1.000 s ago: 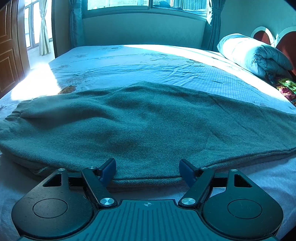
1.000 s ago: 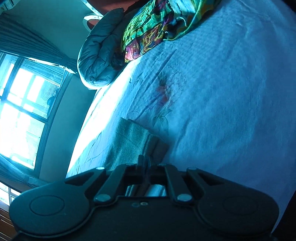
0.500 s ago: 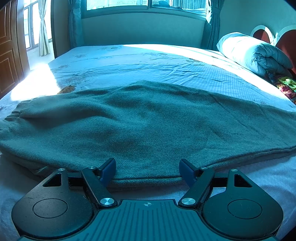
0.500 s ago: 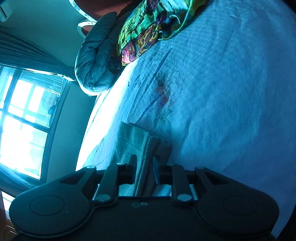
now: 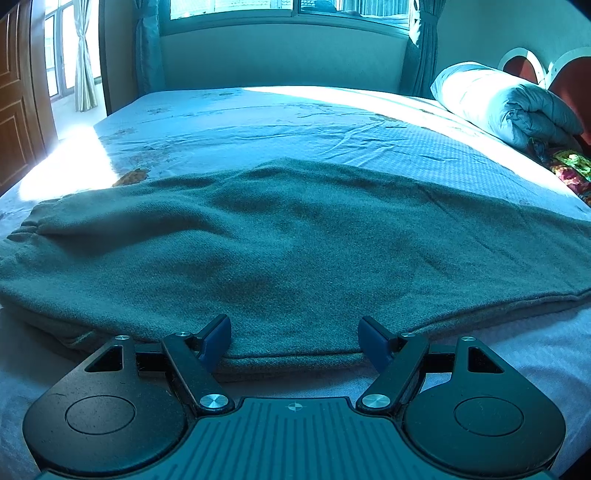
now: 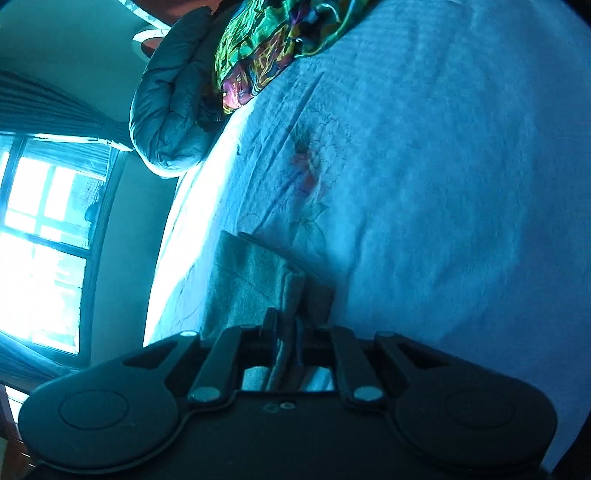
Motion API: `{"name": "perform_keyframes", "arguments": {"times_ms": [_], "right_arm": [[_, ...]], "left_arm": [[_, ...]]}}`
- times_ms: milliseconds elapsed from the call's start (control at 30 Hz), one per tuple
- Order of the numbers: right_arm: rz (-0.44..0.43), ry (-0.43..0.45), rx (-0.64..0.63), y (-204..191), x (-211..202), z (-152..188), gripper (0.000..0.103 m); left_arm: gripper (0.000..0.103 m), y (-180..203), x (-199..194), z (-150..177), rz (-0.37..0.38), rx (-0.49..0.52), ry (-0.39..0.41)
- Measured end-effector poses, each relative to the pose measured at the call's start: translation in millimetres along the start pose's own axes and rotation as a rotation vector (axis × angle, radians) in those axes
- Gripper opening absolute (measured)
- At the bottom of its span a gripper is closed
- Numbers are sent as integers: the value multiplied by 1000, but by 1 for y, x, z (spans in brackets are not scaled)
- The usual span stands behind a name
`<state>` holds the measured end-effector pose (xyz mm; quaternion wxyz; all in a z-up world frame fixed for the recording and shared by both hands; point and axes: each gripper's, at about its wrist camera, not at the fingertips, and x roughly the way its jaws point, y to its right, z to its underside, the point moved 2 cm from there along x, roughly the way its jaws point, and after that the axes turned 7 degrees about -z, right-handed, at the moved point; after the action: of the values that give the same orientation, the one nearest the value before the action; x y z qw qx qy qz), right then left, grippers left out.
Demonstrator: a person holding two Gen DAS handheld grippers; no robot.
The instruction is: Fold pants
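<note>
At the 6 o'clock edge of the left wrist view, the left gripper (image 5: 294,334) was seen with its blue-padded jaws spread wide, level with the near folded edge of the grey-green pants (image 5: 288,258), nothing being held between them. The pants were laid flat across the bed sheet (image 5: 295,122), reaching from 9 o'clock, where the gathered waistband (image 5: 27,225) lay, to 3 o'clock. Further off, a rolled quilt (image 5: 506,107) was seen at 2 o'clock by the headboard (image 5: 524,62), and a window (image 5: 288,9) at 12 o'clock. In the tilted right wrist view, the right gripper (image 6: 286,326) was closed at 6 o'clock on a doubled layer of the pants' fabric, the cloth rising just beyond the fingers. Beyond it, a colourful patterned cloth (image 6: 273,44) was seen at 12 o'clock.
</note>
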<state>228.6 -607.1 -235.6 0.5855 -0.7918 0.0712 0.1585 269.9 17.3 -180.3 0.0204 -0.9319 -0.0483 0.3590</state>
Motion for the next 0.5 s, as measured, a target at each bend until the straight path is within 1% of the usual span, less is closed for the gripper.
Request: {"name": "perform_keyframes", "arguments": {"times_ms": [33, 67, 133, 167, 233, 267, 300, 333, 367, 400, 433, 467, 500], "right_arm": [[10, 17, -17, -2, -5, 1, 6], [19, 24, -23, -2, -10, 2, 16], [12, 20, -28, -2, -11, 4, 19], [4, 13, -33, -1, -8, 5, 22], [11, -4, -32, -1, 2, 5, 24], [21, -10, -45, -2, 9, 5, 27], [34, -11, -65, -4, 14, 5, 26], [65, -14, -97, -10, 20, 5, 21], [88, -31, -147, -18, 24, 5, 9], [81, -33, -203, -30, 25, 5, 7], [41, -27, -258, -44, 21, 5, 7], [-4, -6, -358, -66, 12, 7, 6], [-38, 13, -427, -82, 1, 9, 6]], "left_arm": [[76, -1, 0, 0, 3, -1, 0], [76, -1, 0, 0, 3, -2, 0], [76, 0, 1, 1, -3, -1, 2], [76, 1, 1, 1, -6, 0, 3], [76, 1, 0, 0, -9, -10, 7], [76, -2, -2, -1, -18, -26, 20], [76, -4, -3, -1, -36, -42, 32], [76, -7, -3, -2, -60, -52, 41], [76, -9, -2, -2, -84, -54, 39], [76, -11, 5, -1, -107, -41, 10], [77, -12, 11, 0, -101, -30, -6], [79, -12, 15, 1, -98, -23, -9], [81, -12, 18, 1, -99, -15, -11]]}}
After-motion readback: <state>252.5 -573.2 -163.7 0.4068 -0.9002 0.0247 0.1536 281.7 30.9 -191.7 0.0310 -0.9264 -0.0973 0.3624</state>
